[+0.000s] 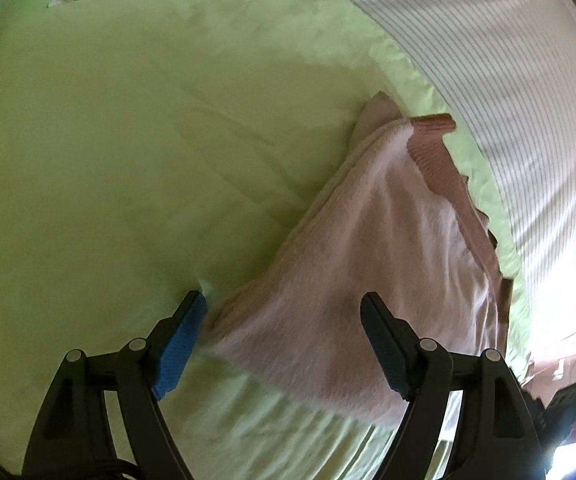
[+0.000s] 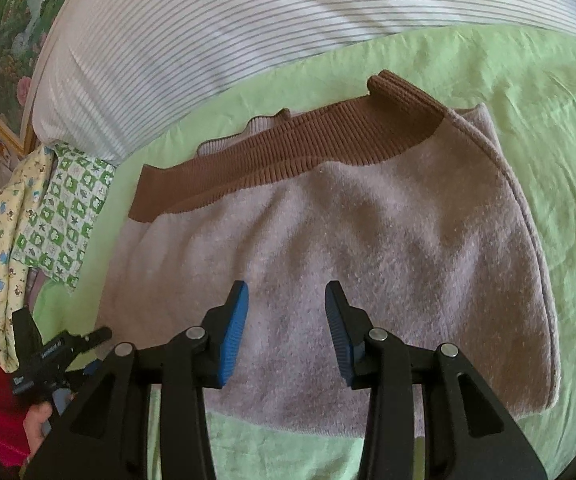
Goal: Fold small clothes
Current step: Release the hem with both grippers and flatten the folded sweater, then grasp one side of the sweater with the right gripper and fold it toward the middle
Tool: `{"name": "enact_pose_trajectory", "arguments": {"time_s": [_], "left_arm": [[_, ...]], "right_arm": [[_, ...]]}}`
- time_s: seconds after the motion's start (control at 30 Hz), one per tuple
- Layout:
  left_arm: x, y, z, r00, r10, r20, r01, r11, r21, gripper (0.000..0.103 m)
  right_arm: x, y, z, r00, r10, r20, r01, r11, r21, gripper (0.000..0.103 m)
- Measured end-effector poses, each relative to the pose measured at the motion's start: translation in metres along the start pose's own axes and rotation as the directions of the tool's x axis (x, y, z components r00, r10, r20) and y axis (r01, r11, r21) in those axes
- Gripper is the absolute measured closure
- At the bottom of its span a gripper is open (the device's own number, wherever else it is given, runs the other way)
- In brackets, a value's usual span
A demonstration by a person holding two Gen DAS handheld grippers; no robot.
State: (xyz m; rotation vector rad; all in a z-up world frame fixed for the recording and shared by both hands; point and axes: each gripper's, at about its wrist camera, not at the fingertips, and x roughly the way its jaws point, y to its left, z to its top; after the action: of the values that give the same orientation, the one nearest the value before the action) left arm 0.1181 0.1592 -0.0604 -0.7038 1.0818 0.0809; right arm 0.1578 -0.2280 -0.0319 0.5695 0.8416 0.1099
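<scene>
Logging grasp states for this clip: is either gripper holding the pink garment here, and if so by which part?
Nothing is held. The left gripper and right gripper both stand open above the pink garment, pads clear of the fabric.

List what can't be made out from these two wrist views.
- Left wrist view: far side of the folded pale pink fleece garment with brown ribbed band washed out by window glare.
- Right wrist view: its underside and any sleeves, hidden by the top layer.
- Right wrist view: left gripper jaws, cut off behind the right gripper.
</scene>
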Motion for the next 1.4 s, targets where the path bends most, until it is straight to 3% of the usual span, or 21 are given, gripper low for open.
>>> {"name": "enact_pose_trajectory", "arguments": {"time_s": [0.1, 0.17, 0.2, 0.23, 0.33, 0.47, 0.6, 0.67, 0.73, 0.87, 1.0, 1.1, 1.17, 1.2, 1.23, 1.4], "left_arm": [[0.005, -0.007, 0.003, 1.000, 0.009, 0.017, -0.009, 1.000, 0.006, 0.026], [0.007, -0.015, 0.004, 1.000, -0.011, 0.017, 0.010, 0.999, 0.035, 0.051], [0.010, -0.019, 0.004, 0.999, -0.045, -0.004, 0.045, 0.998, 0.046, 0.079], [0.012, -0.023, 0.005, 0.997, -0.073, -0.023, 0.074, 0.996, 0.056, 0.081], [0.002, -0.043, 0.003, 0.997, -0.071, 0.010, 0.069, 0.989, 0.133, 0.084], [-0.020, -0.079, 0.000, 0.990, -0.138, 0.040, 0.126, 0.966, 0.226, 0.085], [-0.041, -0.142, -0.014, 0.973, -0.227, 0.039, 0.194, 0.899, 0.393, 0.086], [-0.045, -0.177, -0.028, 0.959, -0.282, 0.007, 0.247, 0.849, 0.467, 0.086], [-0.044, -0.209, -0.047, 0.944, -0.327, -0.045, 0.299, 0.791, 0.533, 0.086], [-0.021, -0.253, -0.088, 0.939, -0.321, -0.125, 0.325, 0.702, 0.634, 0.085], [0.026, -0.272, -0.126, 0.957, -0.223, -0.185, 0.287, 0.638, 0.714, 0.079], [0.047, -0.269, -0.136, 0.965, -0.153, -0.212, 0.261, 0.631, 0.730, 0.069], [0.042, -0.264, -0.135, 0.965, -0.159, -0.206, 0.261, 0.625, 0.736, 0.061], [0.037, -0.262, -0.136, 0.965, -0.161, -0.205, 0.260, 0.619, 0.741, 0.049], [0.030, -0.257, -0.135, 0.969, -0.159, -0.191, 0.248, 0.616, 0.747, 0.039], [-0.006, -0.228, -0.130, 0.987, -0.135, -0.090, 0.154, 0.611, 0.777, 0.025]], "right_arm": [[0.002, -0.002, 0.001, 1.000, -0.006, 0.000, 0.006, 1.000, 0.005, 0.062], [0.005, -0.005, 0.003, 1.000, -0.017, 0.003, 0.017, 1.000, -0.001, 0.062], [0.006, -0.006, 0.004, 1.000, -0.023, 0.006, 0.023, 1.000, -0.003, 0.062], [0.008, -0.009, 0.006, 1.000, -0.027, 0.008, 0.027, 1.000, -0.004, 0.062], [0.018, -0.018, 0.010, 0.998, -0.055, 0.005, 0.055, 0.998, -0.001, 0.062], [0.022, -0.028, 0.015, 1.000, -0.028, 0.000, 0.027, 0.999, 0.044, 0.062], [0.015, -0.031, 0.023, 0.998, 0.067, 0.010, -0.068, 0.993, 0.096, 0.062], [0.008, -0.036, 0.030, 0.995, 0.096, 0.020, -0.097, 0.987, 0.129, 0.057], [-0.001, -0.041, 0.038, 0.993, 0.111, 0.040, -0.116, 0.982, 0.147, 0.045], [-0.018, -0.055, 0.057, 0.988, 0.136, 0.068, -0.145, 0.976, 0.161, 0.038], [-0.019, -0.075, 0.064, 0.989, 0.133, 0.064, -0.144, 0.967, 0.208, 0.034], [-0.011, -0.087, 0.064, 0.991, 0.128, 0.041, -0.134, 0.961, 0.244, 0.034], [-0.005, -0.088, 0.062, 0.990, 0.140, 0.026, -0.142, 0.957, 0.251, 0.034], [-0.002, -0.087, 0.061, 0.989, 0.147, 0.018, -0.147, 0.957, 0.249, 0.033], [0.002, -0.084, 0.060, 0.987, 0.161, 0.009, -0.158, 0.957, 0.244, 0.033], [0.021, -0.061, 0.068, 0.976, 0.214, -0.044, -0.203, 0.962, 0.185, 0.033]]}}
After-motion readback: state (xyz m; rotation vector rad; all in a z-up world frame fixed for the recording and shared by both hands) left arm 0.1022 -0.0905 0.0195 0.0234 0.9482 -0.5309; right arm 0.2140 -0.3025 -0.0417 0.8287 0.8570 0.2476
